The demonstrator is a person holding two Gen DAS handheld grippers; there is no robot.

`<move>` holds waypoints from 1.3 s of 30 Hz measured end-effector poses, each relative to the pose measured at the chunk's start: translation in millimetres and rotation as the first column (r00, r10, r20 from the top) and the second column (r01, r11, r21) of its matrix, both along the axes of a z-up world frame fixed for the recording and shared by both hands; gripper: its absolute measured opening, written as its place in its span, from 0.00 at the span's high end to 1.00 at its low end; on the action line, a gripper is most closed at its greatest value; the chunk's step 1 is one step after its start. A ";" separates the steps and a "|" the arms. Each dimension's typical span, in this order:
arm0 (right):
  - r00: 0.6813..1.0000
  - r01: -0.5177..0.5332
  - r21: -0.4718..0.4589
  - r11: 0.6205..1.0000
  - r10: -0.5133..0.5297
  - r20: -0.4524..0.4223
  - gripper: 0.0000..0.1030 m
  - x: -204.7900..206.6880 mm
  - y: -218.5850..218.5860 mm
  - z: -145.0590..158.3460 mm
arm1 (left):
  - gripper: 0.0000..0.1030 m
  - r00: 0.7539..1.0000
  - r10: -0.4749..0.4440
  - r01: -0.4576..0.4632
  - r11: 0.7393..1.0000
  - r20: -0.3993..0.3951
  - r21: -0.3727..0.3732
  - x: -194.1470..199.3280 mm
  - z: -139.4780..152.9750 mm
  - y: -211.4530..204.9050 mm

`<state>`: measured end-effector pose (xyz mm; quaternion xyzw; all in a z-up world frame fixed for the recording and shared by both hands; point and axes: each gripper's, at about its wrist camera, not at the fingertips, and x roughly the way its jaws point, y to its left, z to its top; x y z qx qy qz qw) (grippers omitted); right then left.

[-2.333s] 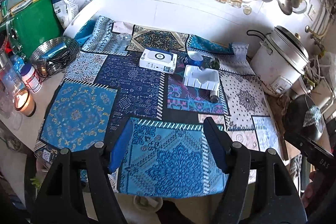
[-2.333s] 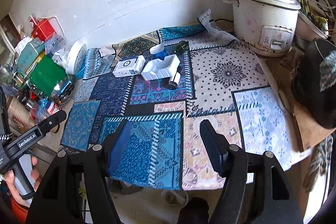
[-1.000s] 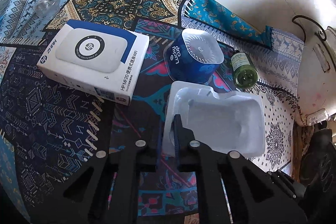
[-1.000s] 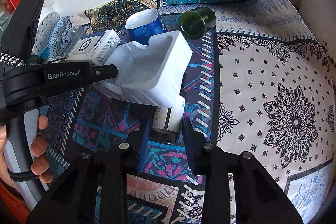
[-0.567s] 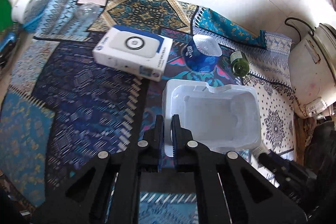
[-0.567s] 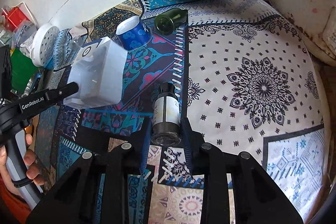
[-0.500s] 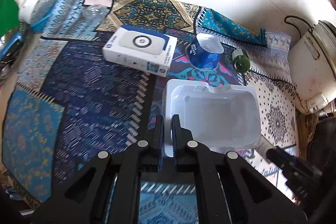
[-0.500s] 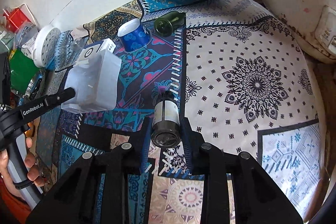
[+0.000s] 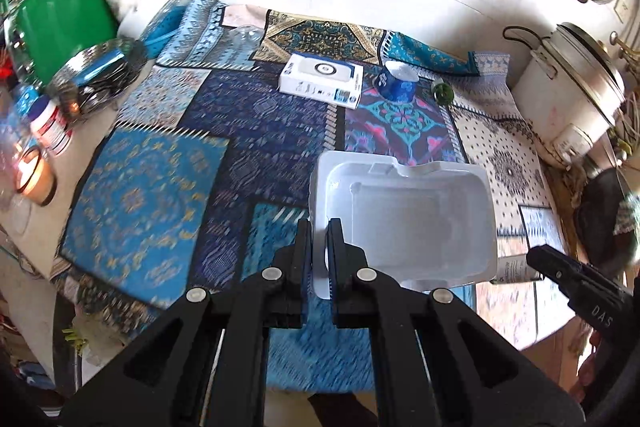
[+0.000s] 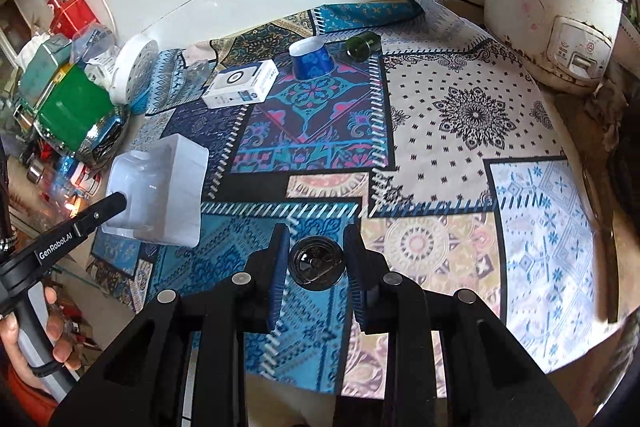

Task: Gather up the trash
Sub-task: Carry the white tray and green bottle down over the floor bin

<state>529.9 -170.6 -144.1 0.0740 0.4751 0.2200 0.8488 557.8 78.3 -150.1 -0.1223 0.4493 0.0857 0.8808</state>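
We held the left gripper [image 9: 318, 243] clenched on the white plastic tray's [image 9: 404, 223] thin rim and the right gripper [image 10: 316, 263] clamped around the small bottle [image 10: 317, 265], carrying both off the patterned cloth [image 10: 460, 115] for disposal.

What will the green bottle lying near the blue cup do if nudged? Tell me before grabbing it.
The green bottle lies on its side on the patterned cloth, so it would probably roll. It looks like glass, so likely hard, slick and breakable. The blue cup beside it might stop a roll that way.
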 end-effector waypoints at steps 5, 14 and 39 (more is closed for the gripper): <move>0.999 0.019 -0.012 1.000 -0.019 0.036 0.75 -57.3 18.9 9.0 | 0.94 1.000 -0.031 0.031 0.999 -0.001 0.009 -67.0 1.8 11.9; 0.998 0.045 -0.048 0.998 -0.043 0.041 0.75 -154.7 56.9 -0.7 | 0.94 0.998 -0.058 0.058 0.998 -0.032 -0.003 -174.4 -19.0 47.4; 0.963 -0.016 -0.205 0.979 -0.040 -0.265 0.75 -220.3 76.6 -204.5 | 0.94 0.936 -0.084 0.107 0.993 -0.341 0.051 -223.3 -271.7 25.0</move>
